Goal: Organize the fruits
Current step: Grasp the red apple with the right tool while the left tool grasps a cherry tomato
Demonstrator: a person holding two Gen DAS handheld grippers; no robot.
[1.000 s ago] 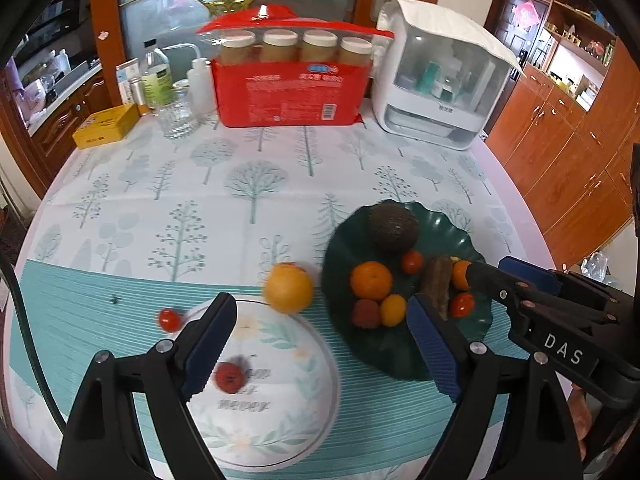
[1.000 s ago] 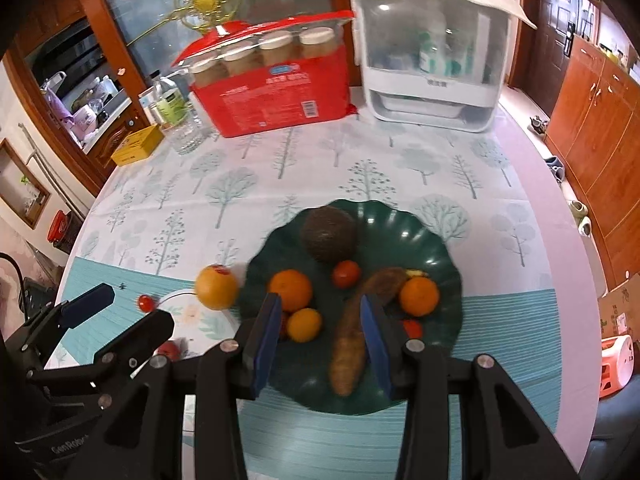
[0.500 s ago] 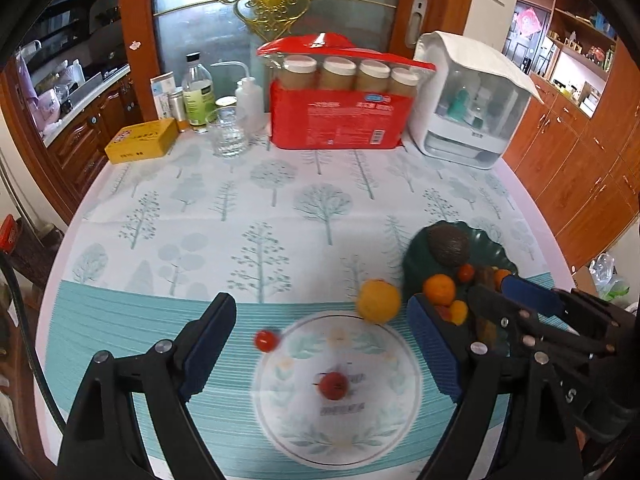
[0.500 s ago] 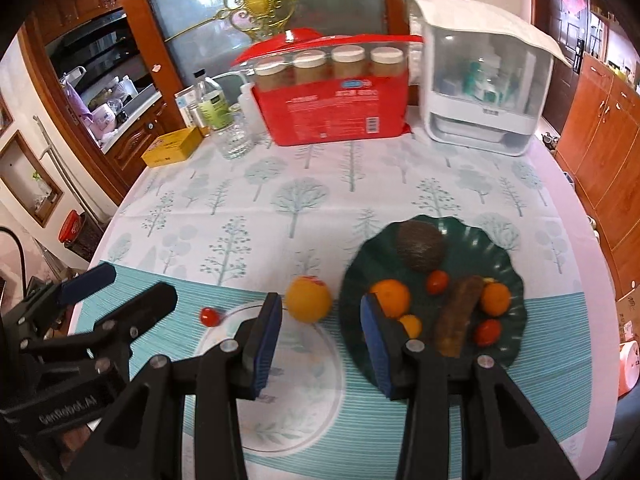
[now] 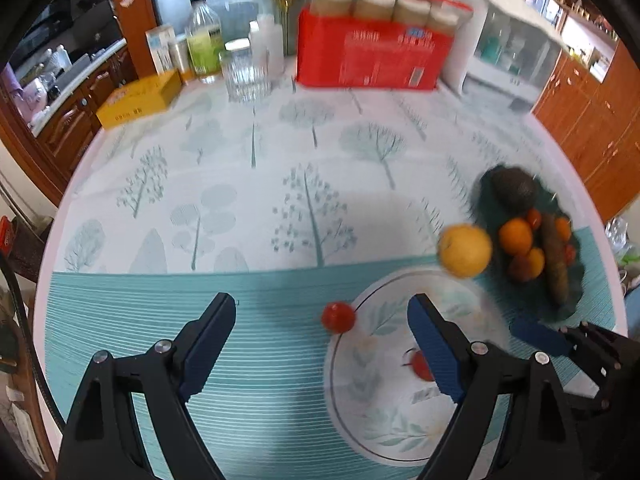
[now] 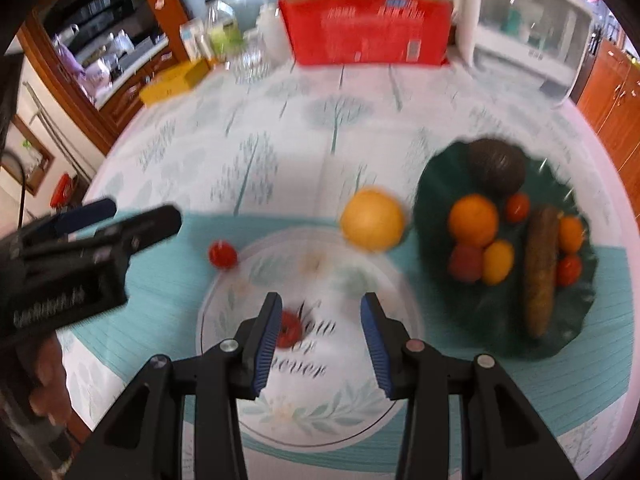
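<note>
**Both tools empty above the counter; fruit split between two plates and the cloth**

The left tool point(image 5: 322, 320) is seen with its jaws spread wide and nothing between them, held above the striped teal part of the counter point(image 5: 248, 184). A small red tomato point(image 5: 338, 317) is found on the cloth between its fingertips, just beside the rim of the white plate point(image 5: 360, 376). A second small red fruit point(image 5: 421, 364) lies on that plate, partly hidden by the tool's right finger.

The right tool point(image 6: 320, 322) is held over the white plate with its jaws moderately open and nothing gripped; the red fruit on the plate point(image 6: 291, 330) is seen just beside its left finger, though contact cannot be judged.

A large yellow-orange fruit point(image 6: 372, 219) sits at the far edge of the white plate, between it and the dark green plate point(image 6: 568, 344). On the green plate are noted an avocado point(image 6: 496, 166), an orange point(image 6: 473, 220), several smaller orange and red fruits, and a long brown item point(image 6: 540, 272).

At the counter's far side a red box point(image 5: 372, 58), a clear glass point(image 5: 244, 76), a yellow box point(image 5: 140, 98) and a white container point(image 5: 512, 52) are recorded. Both views are motion-blurred.
</note>
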